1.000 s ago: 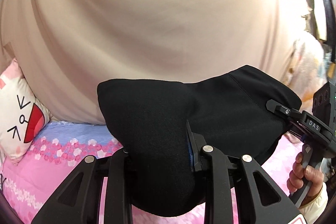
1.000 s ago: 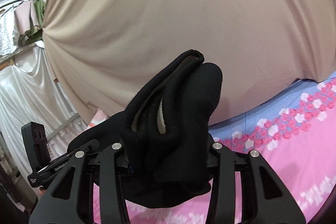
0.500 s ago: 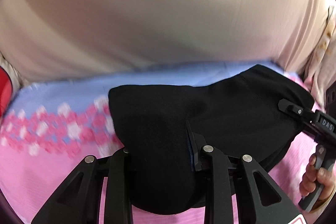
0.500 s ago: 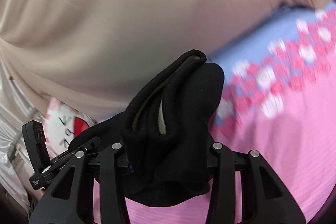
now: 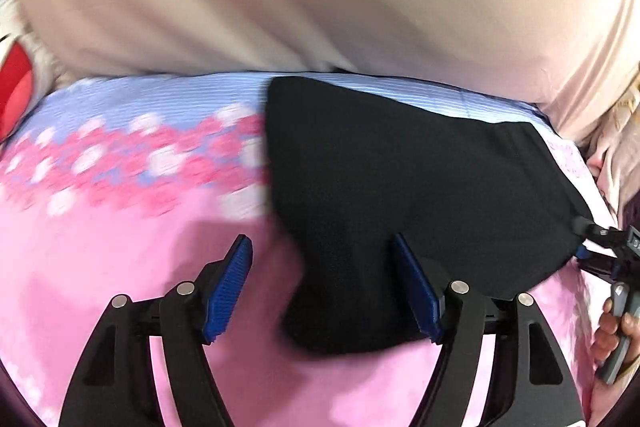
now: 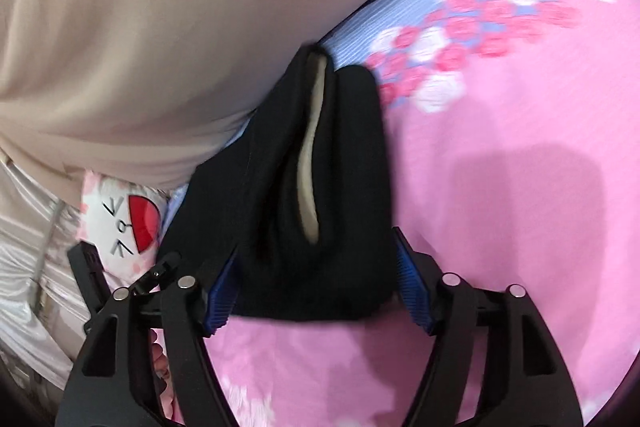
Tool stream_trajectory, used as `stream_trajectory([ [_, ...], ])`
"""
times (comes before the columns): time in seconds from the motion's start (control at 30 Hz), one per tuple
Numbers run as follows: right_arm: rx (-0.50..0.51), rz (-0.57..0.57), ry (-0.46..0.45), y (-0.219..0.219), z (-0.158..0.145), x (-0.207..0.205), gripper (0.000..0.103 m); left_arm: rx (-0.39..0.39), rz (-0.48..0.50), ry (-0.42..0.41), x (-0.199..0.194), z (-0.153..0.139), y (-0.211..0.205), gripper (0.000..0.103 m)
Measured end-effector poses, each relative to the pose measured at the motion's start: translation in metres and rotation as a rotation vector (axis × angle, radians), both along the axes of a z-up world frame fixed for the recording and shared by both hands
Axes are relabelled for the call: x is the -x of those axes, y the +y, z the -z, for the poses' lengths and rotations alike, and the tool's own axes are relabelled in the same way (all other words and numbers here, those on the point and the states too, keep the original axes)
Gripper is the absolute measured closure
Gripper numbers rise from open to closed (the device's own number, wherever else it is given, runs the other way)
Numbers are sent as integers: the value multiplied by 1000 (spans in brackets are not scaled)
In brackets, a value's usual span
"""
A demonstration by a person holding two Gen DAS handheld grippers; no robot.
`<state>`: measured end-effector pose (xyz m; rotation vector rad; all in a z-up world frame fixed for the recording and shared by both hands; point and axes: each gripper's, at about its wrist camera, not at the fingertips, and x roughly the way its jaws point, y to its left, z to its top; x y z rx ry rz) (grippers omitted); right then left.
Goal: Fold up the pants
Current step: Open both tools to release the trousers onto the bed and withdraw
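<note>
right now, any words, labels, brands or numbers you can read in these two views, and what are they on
No text can be read.
Other gripper's body: a small label, too blurred to read.
Cushion: a drawn cartoon face with a red mouth, no letters.
Black pants and pink floral sheet: no print.

Pants (image 5: pixel 400 179): laid on the bedspread (image 5: pixel 120 267), far edge close to the curtain (image 5: pixel 320 7) hung behind the bed. Left gripper (image 5: pixel 322 281): placed over the near end of the pants, cloth lying between the parted jaws. Right gripper (image 6: pixel 316 291): positioned at the opposite end, likewise. Pillow (image 6: pixel 128 223): set at the bed's edge, below the curtain, left of the pants in the right wrist view.
</note>
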<state>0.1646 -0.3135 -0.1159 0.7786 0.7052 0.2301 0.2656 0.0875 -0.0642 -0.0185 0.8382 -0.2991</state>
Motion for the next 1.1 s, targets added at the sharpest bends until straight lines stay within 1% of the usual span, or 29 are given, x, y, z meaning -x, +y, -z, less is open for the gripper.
stream_trajectory([
  [0.03, 3, 39, -1, -9, -3, 12, 27, -6, -21, -10, 10, -7, 11, 33],
  [0.07, 20, 107, -22, -23, -12, 32, 27, -24, -49, -27, 24, -18, 25, 35],
  [0.1, 45, 120, -58, -28, -24, 45, 32, -32, -62, -42, 32, -29, 31, 36],
  [0.13, 66, 113, -83, -27, -35, 50, 43, -32, -68, -63, 41, -42, 35, 37],
  [0.2, 133, 72, -163, -6, -72, 52, 47, -11, -76, -124, 52, -74, 31, 37],
  [0.23, 153, 37, -190, 6, -82, 48, 48, -4, -68, -141, 52, -84, 23, 36],
  [0.27, 179, -24, -220, 28, -93, 36, 49, 9, -48, -150, 47, -93, 8, 35],
  [0.3, 193, -66, -228, 45, -95, 25, 48, 20, -32, -144, 40, -94, -5, 34],
  [0.33, 207, -99, -220, 59, -92, 12, 49, 28, -14, -124, 30, -89, -19, 30],
  [0.37, 234, -119, -178, 73, -79, -6, 50, 21, -6, -77, 15, -72, -35, 30],
  [0.4, 256, -121, -137, 77, -64, -17, 50, -5, -29, -44, 5, -57, -42, 30],
  [0.43, 274, -113, -95, 77, -47, -26, 54, -49, -60, -3, -6, -37, -46, 32],
  [0.47, 301, -93, -59, 73, -29, -32, 76, -101, -100, 22, -14, -18, -46, 35],
  [0.5, 312, -73, -58, 65, -18, -31, 91, -106, -137, 56, -21, 4, -34, 31],
  [0.53, 262, -72, -65, 54, -12, -28, 103, -15, -132, 105, -24, 18, -19, 31],
  [0.57, 174, -81, -54, 44, -11, -25, 103, 115, -141, 155, -22, 21, 2, 31],
  [0.6, 149, -75, -45, 40, -17, -23, 103, 190, -155, 187, -20, 19, 15, 34],
  [0.63, 198, -77, -66, 47, -32, -13, 101, 262, -181, 202, -13, 10, 33, 36],
  [0.67, 264, -94, -92, 59, -43, -6, 93, 276, -197, 182, -7, 1, 43, 37],
  [0.7, 329, -134, -121, 77, -56, 0, 93, 246, -227, 116, 3, -18, 57, 36],
  [0.73, 380, -198, -153, 101, -64, 8, 91, 199, -259, 73, 11, -29, 64, 34],
  [0.77, 421, -269, -180, 128, -68, 13, 84, 137, -299, 35, 17, -39, 70, 34],
  [0.8, 459, -334, -197, 156, -70, 16, 78, 53, -348, 2, 24, -48, 73, 34],
  [0.83, 494, -412, -207, 185, -68, 17, 57, -15, -391, -18, 28, -53, 75, 34],
  [0.87, 515, -525, -214, 226, -60, 18, 45, -82, -441, -36, 34, -56, 74, 33],
  [0.93, 521, -619, -206, 264, -45, 12, 47, -115, -468, -46, 44, -56, 74, 32],
  [0.97, 548, -631, -185, 284, -34, 3, 47, -111, -469, -46, 47, -53, 73, 32],
  [1.0, 570, -623, -159, 298, -24, -7, 47, -97, -464, -37, 51, -49, 73, 32],
  [1.1, 528, -590, -92, 312, -7, -32, 47, -78, -466, -16, 57, -35, 73, 32],
])
